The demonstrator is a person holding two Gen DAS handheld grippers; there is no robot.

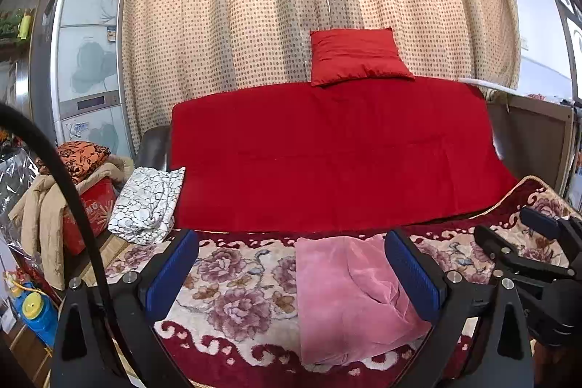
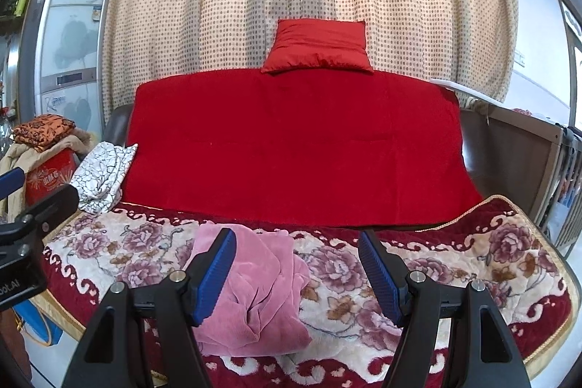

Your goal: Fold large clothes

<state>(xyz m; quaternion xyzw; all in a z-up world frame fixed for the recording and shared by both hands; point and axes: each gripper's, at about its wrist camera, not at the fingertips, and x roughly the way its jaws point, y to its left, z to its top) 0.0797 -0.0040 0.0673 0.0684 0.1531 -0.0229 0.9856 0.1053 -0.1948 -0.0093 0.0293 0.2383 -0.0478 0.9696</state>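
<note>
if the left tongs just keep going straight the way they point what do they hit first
Probably the pink garment on the floral blanket; it lies between the open left tongs. If they pass above it, the red sofa cover comes next. Depth is unclear.

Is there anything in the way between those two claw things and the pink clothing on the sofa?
Nothing visible. The pink garment lies alone on the floral blanket, with the left gripper and right gripper both open just above it.
</note>
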